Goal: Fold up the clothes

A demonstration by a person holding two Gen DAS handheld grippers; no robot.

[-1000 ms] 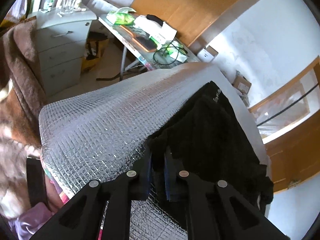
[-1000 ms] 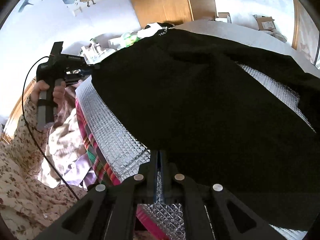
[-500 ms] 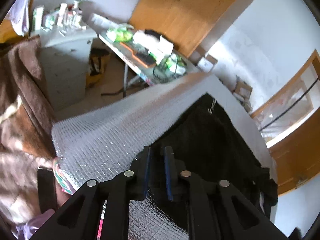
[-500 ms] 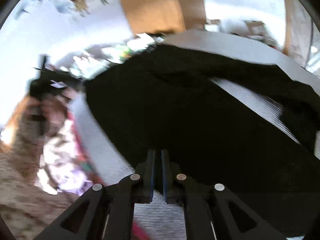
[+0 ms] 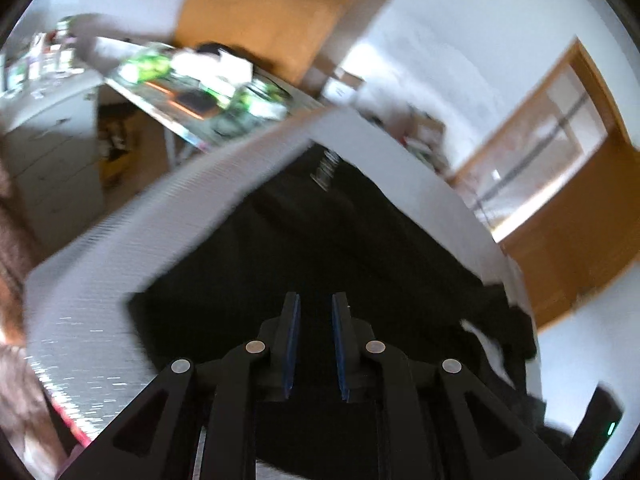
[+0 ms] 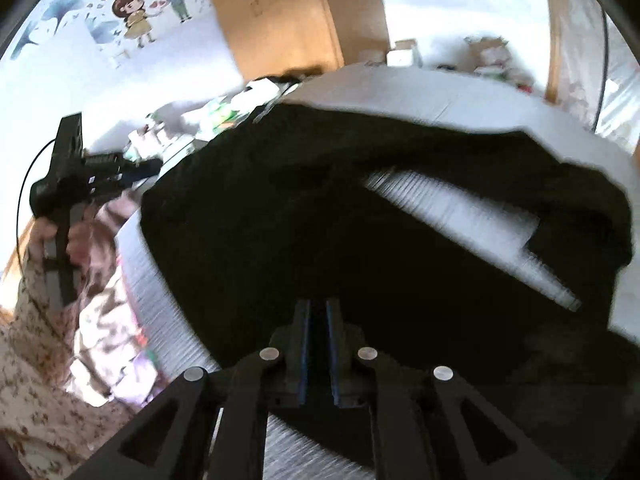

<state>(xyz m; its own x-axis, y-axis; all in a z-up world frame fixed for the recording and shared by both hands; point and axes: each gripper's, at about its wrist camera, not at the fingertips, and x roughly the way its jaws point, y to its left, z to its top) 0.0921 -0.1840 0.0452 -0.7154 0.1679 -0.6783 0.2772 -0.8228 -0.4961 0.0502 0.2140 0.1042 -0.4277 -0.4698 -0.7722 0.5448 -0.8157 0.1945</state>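
Silver quilted foil sheeting [image 5: 120, 264] covered the work surface in a bright room with white walls and orange-brown wooden doors [image 5: 256, 12], and a black garment [image 5: 320, 240] lay spread flat across it, filling most of both wrist views. From your left wrist camera, the left gripper [image 5: 314, 308] hung over the near part of the garment with its blue-lined jaws parted, a clear gap between them and no cloth caught in it. Pale lettering showed near the garment's far corner, too blurred to read. Behind the sheeting stood a cluttered side table [image 5: 192, 100] and a white chest of drawers [image 5: 44, 152]. From your right wrist camera, the right gripper [image 6: 318, 312] was also over the black cloth [image 6: 320, 220], its jaws opening to a narrow slit with nothing pinched between the pads. A band of the foil [image 6: 460, 216] showed through between folds of the garment on the right. At the left edge your other hand [image 6: 60, 236], in a floral sleeve, held the second tool's handle, beneath a cartoon wall sticker [image 6: 148, 4] of two children.
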